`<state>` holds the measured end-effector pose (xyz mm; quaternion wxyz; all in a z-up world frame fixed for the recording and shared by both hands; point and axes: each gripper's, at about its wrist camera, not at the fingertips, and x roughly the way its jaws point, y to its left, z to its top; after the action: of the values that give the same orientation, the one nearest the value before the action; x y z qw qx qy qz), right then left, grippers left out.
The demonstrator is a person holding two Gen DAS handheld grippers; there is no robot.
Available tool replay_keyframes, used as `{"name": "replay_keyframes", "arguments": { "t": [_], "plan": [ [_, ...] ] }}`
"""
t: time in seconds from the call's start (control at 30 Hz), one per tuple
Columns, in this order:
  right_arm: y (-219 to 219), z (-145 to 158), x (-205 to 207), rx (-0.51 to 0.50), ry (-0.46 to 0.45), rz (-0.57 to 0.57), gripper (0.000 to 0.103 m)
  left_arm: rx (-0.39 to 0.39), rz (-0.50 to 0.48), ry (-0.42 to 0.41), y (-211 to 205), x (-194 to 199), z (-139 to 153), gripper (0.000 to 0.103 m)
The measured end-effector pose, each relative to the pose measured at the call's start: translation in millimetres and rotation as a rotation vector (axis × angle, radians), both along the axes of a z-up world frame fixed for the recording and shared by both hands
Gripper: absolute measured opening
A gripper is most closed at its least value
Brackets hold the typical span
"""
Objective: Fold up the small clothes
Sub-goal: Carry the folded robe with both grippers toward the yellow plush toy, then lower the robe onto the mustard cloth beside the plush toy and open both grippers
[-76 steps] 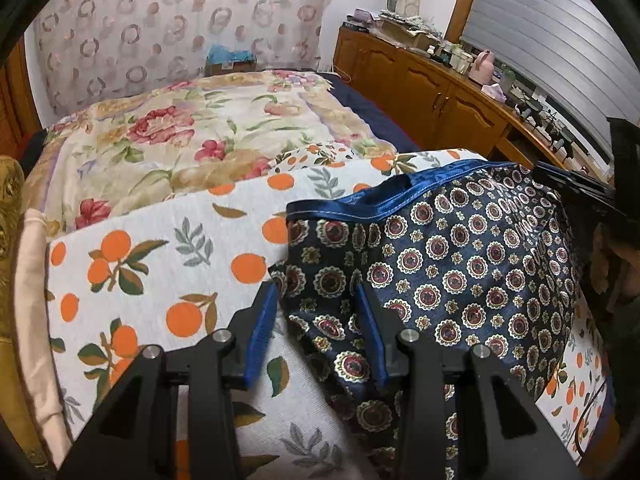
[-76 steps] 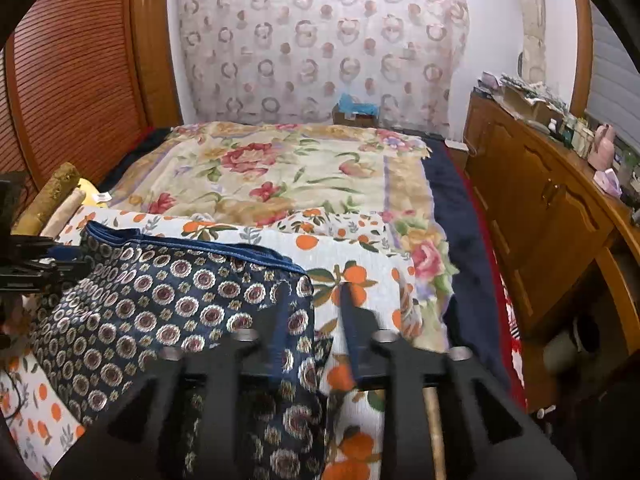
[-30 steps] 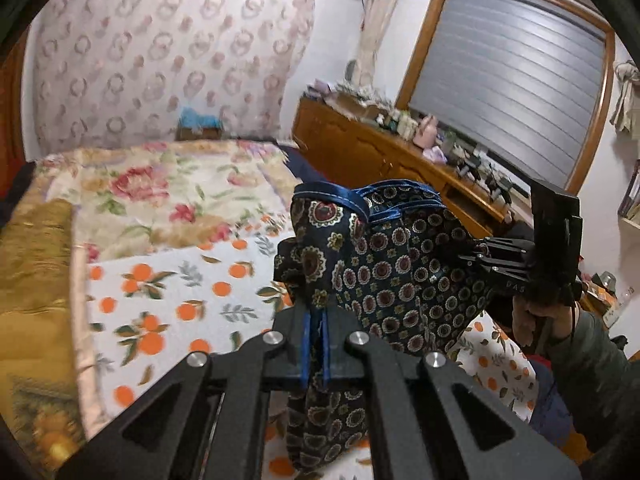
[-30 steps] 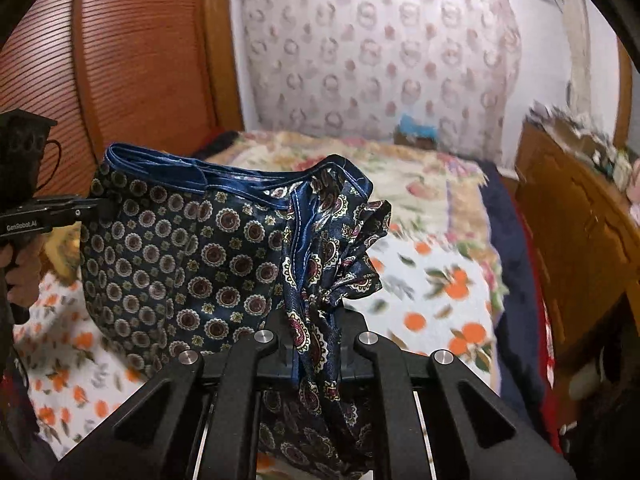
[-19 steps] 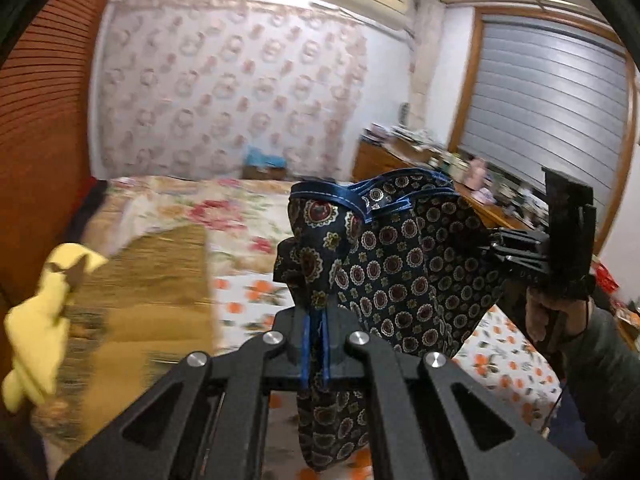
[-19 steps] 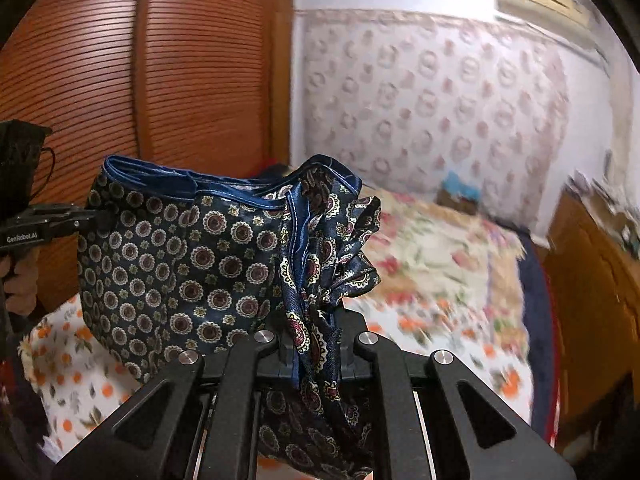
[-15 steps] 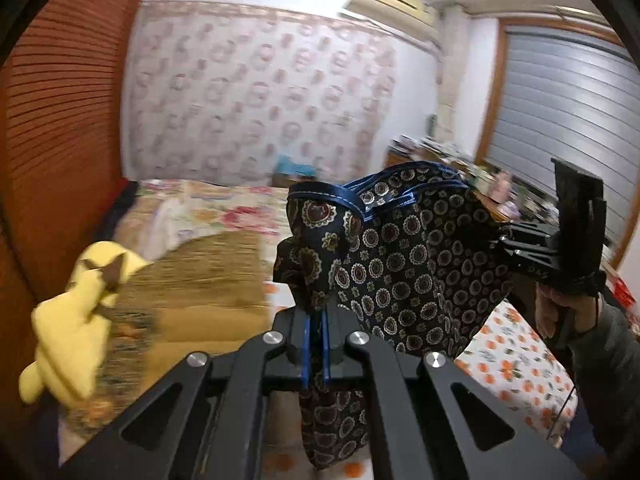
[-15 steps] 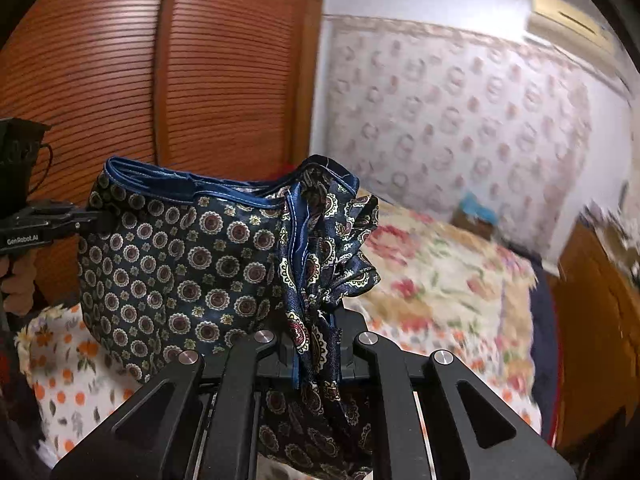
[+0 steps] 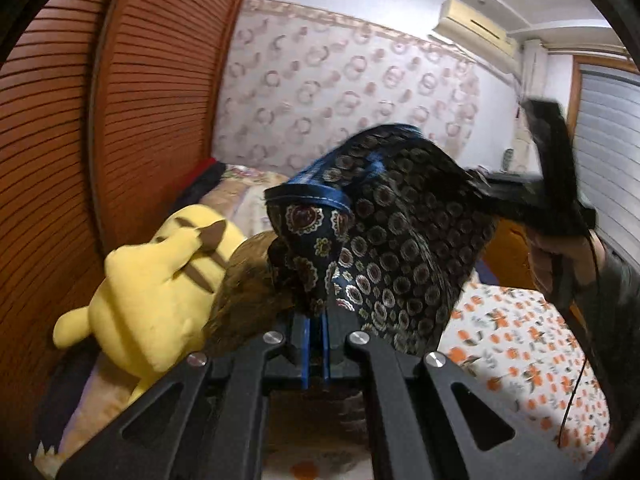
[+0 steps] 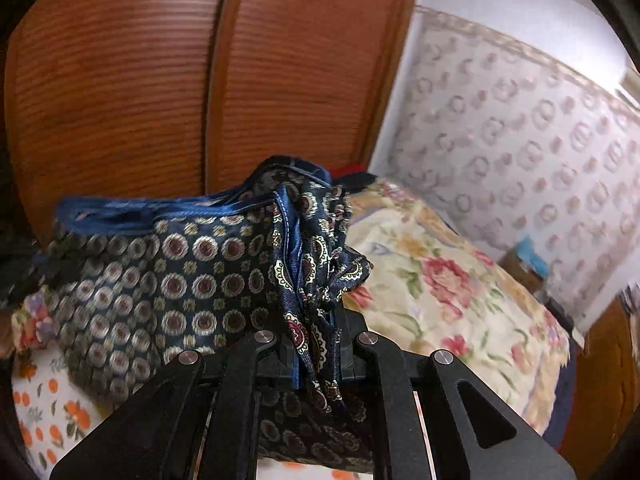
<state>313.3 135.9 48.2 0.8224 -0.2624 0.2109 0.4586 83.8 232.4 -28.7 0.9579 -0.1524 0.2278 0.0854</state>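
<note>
Satin-like navy cloth patterned with medallions, the small garment (image 9: 400,240), hangs in the air between the two tools, no longer flat on the orange-print sheet (image 9: 520,344) where it lay a couple of seconds ago. Since then both tools, which stood parted over it, have closed on its blue-trimmed waistband and lifted it, and the views have swung round from the dresser side of the room to the slatted wooden wardrobe (image 9: 100,120).

At the left of the left wrist view a yellow plush toy (image 9: 160,280) lies on the bed beside a brown cushion (image 9: 248,292); neither was in sight at the start. In the middle, the left tool (image 9: 315,344) is clenched on a bunched corner of the garment, the blue pads pressed together with cloth rising out of them. Further right the fabric stretches across to the right tool (image 9: 492,188), held in the person's hand (image 9: 560,256) above the sheet.

In the right wrist view the waistband runs from the far left to the right tool (image 10: 316,356), which grips a thick gather of the cloth, with the floral bedspread (image 10: 440,288) beyond.

Judging by this, the garment has been picked up by its two top corners and is being carried or turned. The fold itself has not begun, and the cloth will have to be laid down flat again first.
</note>
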Motion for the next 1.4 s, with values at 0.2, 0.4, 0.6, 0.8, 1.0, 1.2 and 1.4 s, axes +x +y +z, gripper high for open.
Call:
{"name": "replay_keyframes", "arguments": {
  "t": [0.2, 0.4, 0.6, 0.8, 1.0, 1.2, 1.4],
  "plan": [
    [65.6, -18.3, 10.3, -0.052, -0.005, 0.062, 0.008, -0.029, 0.041, 0.025, 4.3, -11.1, -26.0, 0.001],
    [100.4, -38.3, 16.4, -0.075, 0.011, 0.078, 0.01, -0.024, 0.06, 0.044, -8.1, -26.7, -28.2, 0.001],
    [103.1, -40.8, 27.0, -0.027, 0.027, 0.016, 0.034, 0.008, 0.081, 0.056, -11.5, -29.8, -27.5, 0.001],
    [79.6, -34.6, 32.5, 0.023, 0.012, -0.042, 0.046, 0.028, 0.077, 0.067, -11.2, -33.6, -24.2, 0.008],
    [53.1, -29.4, 28.2, 0.067, -0.014, -0.081, 0.056, 0.079, 0.084, 0.063, -12.1, -41.2, -13.2, 0.03],
    [40.4, -46.9, 29.3, 0.043, 0.089, -0.039, 0.056, 0.136, 0.132, 0.042, -11.5, -49.6, 1.6, 0.041],
    [47.5, -86.4, 44.1, 0.0, 0.181, -0.069, 0.058, 0.146, 0.133, 0.06, -12.6, -44.9, 6.1, 0.042]
  ]
}}
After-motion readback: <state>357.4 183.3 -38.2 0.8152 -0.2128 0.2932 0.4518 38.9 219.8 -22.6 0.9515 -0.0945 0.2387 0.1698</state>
